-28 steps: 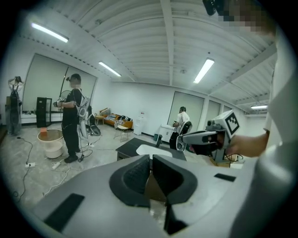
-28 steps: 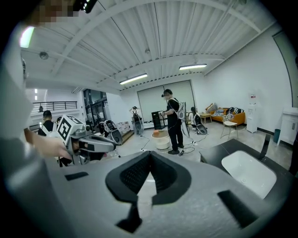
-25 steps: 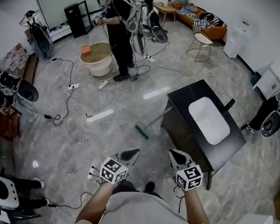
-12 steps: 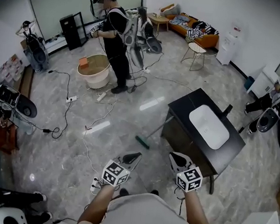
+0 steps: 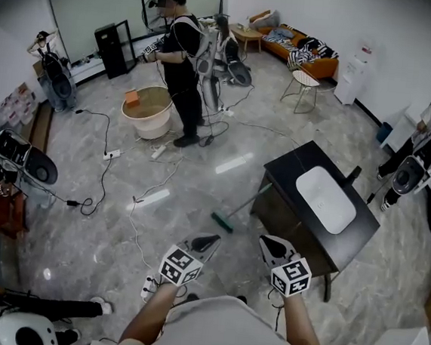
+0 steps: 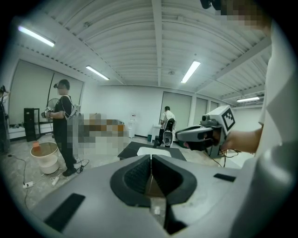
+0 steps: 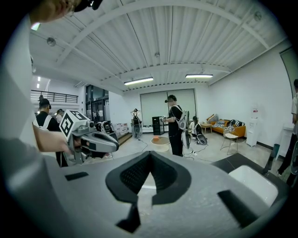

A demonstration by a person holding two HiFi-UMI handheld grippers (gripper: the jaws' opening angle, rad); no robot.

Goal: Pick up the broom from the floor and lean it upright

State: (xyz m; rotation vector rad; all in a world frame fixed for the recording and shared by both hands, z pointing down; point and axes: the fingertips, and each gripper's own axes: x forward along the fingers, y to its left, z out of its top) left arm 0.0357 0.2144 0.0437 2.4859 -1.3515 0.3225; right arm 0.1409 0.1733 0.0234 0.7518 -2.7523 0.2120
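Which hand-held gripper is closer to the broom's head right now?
The left hand-held gripper: in the head view its tip appears just short of the green head of the broom, while the right hand-held gripper sits further off, beside the black sink table.

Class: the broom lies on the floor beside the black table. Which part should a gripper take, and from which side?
Take the broom by its thin handle, just above the green head. The handle is slim enough for two jaws and lies flat, so probably come down from above, jaws across it, on the open-floor side: its far end runs in beside the black table.
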